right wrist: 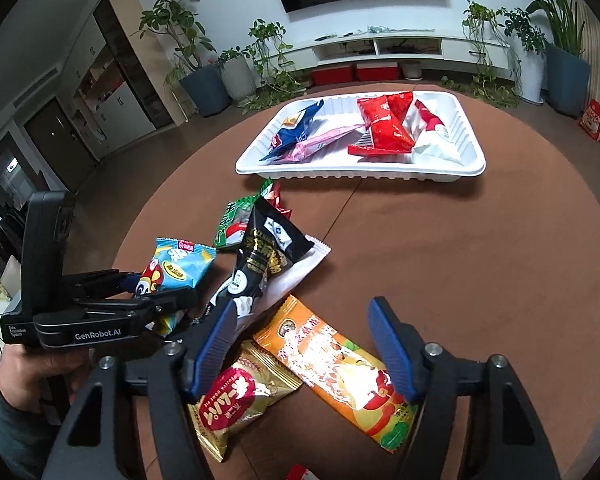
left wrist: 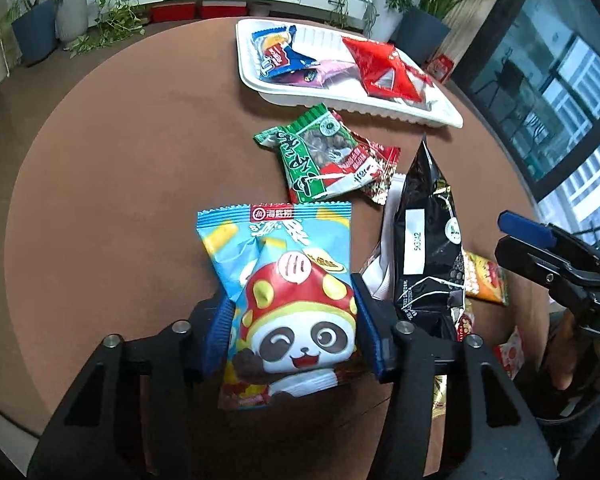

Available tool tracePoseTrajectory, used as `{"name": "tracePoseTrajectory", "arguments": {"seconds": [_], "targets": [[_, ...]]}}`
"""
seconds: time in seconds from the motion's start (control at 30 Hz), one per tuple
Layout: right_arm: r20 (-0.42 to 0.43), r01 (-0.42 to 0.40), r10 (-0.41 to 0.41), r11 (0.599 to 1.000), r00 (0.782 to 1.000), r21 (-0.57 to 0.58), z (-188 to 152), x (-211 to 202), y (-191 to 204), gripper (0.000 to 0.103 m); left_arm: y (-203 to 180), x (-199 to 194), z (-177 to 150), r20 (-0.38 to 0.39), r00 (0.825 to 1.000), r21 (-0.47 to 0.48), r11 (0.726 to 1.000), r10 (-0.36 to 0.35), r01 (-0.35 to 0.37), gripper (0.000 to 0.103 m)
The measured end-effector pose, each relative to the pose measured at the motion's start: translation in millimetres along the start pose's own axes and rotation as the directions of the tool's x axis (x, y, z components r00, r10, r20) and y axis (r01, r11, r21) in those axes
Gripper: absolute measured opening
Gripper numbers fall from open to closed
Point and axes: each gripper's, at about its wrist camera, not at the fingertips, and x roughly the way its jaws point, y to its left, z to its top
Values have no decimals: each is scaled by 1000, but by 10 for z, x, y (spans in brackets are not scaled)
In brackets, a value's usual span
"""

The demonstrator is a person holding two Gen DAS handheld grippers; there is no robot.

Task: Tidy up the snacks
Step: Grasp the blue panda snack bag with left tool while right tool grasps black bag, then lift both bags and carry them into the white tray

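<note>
Blue pads of the left gripper [left wrist: 292, 332] pinch the panda snack bag [left wrist: 288, 304] — right gripper [right wrist: 304, 356] spread over the orange packet [right wrist: 340, 368].

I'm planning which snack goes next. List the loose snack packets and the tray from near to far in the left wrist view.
Panda packet between the left claw's pads → green nut packet → white tray with its blue and red packets.
</note>
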Motion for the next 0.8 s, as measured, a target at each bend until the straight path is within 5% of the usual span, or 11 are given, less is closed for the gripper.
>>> {"name": "tracePoseTrajectory", "arguments": {"seconds": [0.27, 0.47, 0.8], "targets": [[-88, 12, -6, 998, 996, 64, 81, 207, 261, 71, 198, -103, -41, 45, 998, -62, 997, -44, 47, 44], [-155, 97, -90, 994, 984, 43, 69, 465, 453, 71, 225, -111, -64, 60, 997, -65, 996, -51, 55, 44], [-191, 107, -103, 994, 976, 14, 46, 666, 509, 51, 226, -138, -90, 75, 995, -72, 995, -62, 68, 44]]}}
